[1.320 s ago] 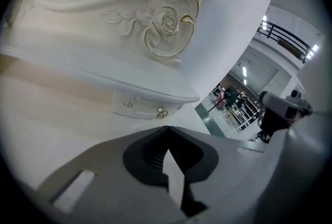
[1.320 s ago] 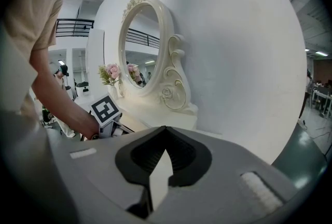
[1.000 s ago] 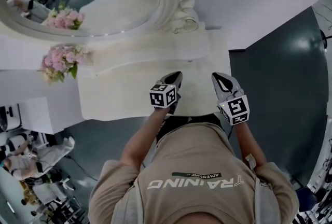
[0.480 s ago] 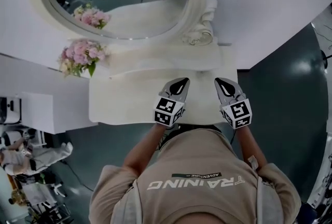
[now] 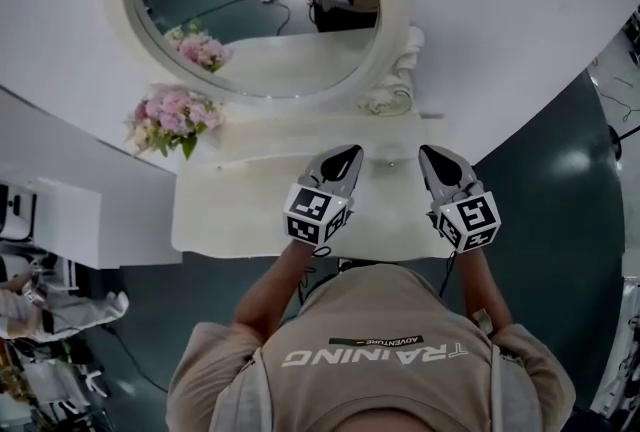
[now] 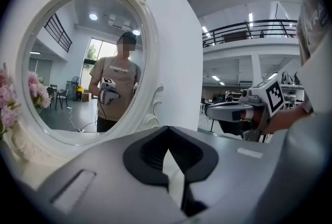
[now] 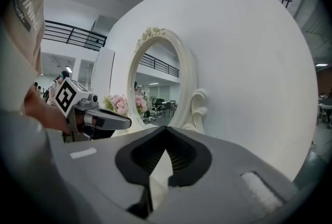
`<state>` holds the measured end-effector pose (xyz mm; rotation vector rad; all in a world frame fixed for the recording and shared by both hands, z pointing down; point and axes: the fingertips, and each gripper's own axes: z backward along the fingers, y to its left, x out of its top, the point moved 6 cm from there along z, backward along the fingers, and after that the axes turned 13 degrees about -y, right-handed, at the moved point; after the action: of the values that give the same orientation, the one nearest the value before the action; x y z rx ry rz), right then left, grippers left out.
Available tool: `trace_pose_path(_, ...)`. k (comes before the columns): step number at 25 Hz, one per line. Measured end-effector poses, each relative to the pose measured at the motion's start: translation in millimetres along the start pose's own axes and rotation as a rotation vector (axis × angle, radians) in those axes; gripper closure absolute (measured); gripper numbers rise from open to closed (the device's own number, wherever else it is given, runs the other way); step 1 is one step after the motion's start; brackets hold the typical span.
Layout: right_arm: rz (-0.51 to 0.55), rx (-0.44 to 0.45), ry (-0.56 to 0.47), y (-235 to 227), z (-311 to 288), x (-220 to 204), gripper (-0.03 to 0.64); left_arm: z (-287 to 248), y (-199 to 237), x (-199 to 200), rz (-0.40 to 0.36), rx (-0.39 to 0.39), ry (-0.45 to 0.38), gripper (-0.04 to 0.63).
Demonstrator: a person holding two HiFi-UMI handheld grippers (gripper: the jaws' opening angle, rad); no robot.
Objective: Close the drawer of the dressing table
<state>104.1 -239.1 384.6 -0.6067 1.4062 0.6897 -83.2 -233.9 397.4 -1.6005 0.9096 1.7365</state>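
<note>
The white dressing table (image 5: 240, 215) stands against the wall, with its oval mirror (image 5: 260, 20) behind it. No view shows its drawer; the table top and the person's body hide the front. My left gripper (image 5: 345, 158) and right gripper (image 5: 437, 160) hover side by side over the right part of the table top. Both are shut and hold nothing. In the left gripper view my left gripper (image 6: 167, 132) points at the mirror frame (image 6: 148, 114), with the right gripper (image 6: 233, 110) beside it. In the right gripper view my right gripper (image 7: 167, 132) faces the wall, with the left gripper (image 7: 106, 120) at its left.
A pink flower bouquet (image 5: 165, 115) stands at the table's back left and shows in the mirror. A carved scroll (image 5: 395, 85) ends the mirror frame on the right. White shelving (image 5: 60, 220) stands left of the table, with dark floor (image 5: 560, 180) to the right.
The head view has swung, so the mirror and table now sit further right and lower. Both grippers stay shut and side by side over the table top.
</note>
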Motion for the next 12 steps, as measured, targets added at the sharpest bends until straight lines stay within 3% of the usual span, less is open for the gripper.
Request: trace_pose_path(12,0.037,0.002,-0.102,-0.7,-1.7,47.3,0.615,-2.8,10.8,50.7,-0.047,0.002,-0.105,0.578)
